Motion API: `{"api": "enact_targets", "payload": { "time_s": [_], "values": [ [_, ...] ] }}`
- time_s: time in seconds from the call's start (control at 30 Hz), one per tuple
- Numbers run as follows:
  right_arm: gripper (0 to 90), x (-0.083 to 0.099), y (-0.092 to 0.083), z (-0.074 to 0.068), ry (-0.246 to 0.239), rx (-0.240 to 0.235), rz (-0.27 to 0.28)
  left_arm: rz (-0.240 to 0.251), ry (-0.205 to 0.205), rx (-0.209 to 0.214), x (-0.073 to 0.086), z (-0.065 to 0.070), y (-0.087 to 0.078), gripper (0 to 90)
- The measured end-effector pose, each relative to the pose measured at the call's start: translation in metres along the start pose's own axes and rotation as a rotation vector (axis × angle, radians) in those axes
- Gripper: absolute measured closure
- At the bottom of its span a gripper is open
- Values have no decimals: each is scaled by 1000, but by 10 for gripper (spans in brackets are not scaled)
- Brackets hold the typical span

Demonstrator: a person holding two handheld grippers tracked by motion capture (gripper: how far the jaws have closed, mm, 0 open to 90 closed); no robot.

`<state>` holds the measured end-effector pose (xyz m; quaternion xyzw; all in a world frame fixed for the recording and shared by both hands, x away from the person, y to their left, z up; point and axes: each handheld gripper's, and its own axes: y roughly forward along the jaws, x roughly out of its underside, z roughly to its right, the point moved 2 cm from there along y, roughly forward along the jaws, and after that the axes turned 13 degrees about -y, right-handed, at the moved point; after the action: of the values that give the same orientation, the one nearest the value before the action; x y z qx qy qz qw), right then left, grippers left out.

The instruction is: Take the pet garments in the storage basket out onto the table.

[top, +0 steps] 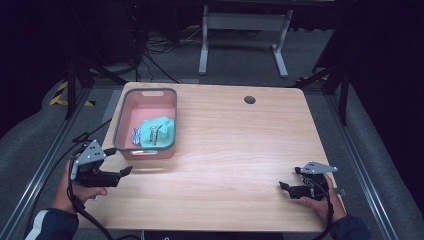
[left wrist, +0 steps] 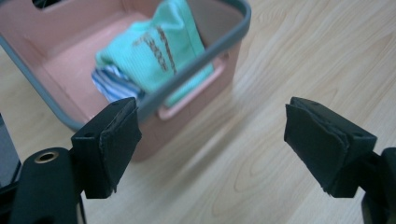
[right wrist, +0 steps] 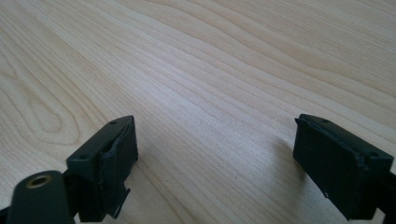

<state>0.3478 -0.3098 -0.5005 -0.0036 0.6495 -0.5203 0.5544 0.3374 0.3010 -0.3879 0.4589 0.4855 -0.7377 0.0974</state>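
Note:
A pink bin with a grey rim (top: 118,127) stands at the table's left. Inside it lie a folded mint-green cloth (top: 158,131) and a blue striped cloth (top: 136,134). My left gripper (top: 120,161) hovers just in front of the bin's near left corner, open, nothing between its fingers. In the left gripper view the bin's rim (left wrist: 196,63) is close ahead, with the green cloth (left wrist: 149,51) and striped cloth (left wrist: 114,84) behind it, and the left gripper (left wrist: 212,144) is wide apart. My right gripper (top: 289,184) rests low at the table's front right, open and empty, over bare wood in its own view (right wrist: 215,158).
The wooden table (top: 235,150) has a round cable hole (top: 249,99) at the back. Beyond the table stand a white desk frame (top: 244,35) and cables on a grey floor. Dark metal rails run along both sides.

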Motion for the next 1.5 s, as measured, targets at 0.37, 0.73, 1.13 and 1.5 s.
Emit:
{"api": "enact_targets", "payload": {
  "time_s": [0.37,0.73,1.13,1.5],
  "values": [
    [143,0,0,0,-1,-2,0,-102,69,-20,-56,-3,18,187],
    [143,0,0,0,-2,-3,1,-260,101,-33,-93,-17,67,196],
    [143,0,0,0,-2,-2,1,-501,88,-107,-95,-34,133,186],
    [143,0,0,0,-2,-2,1,-609,65,-76,-89,-41,175,237]
  ]
}}
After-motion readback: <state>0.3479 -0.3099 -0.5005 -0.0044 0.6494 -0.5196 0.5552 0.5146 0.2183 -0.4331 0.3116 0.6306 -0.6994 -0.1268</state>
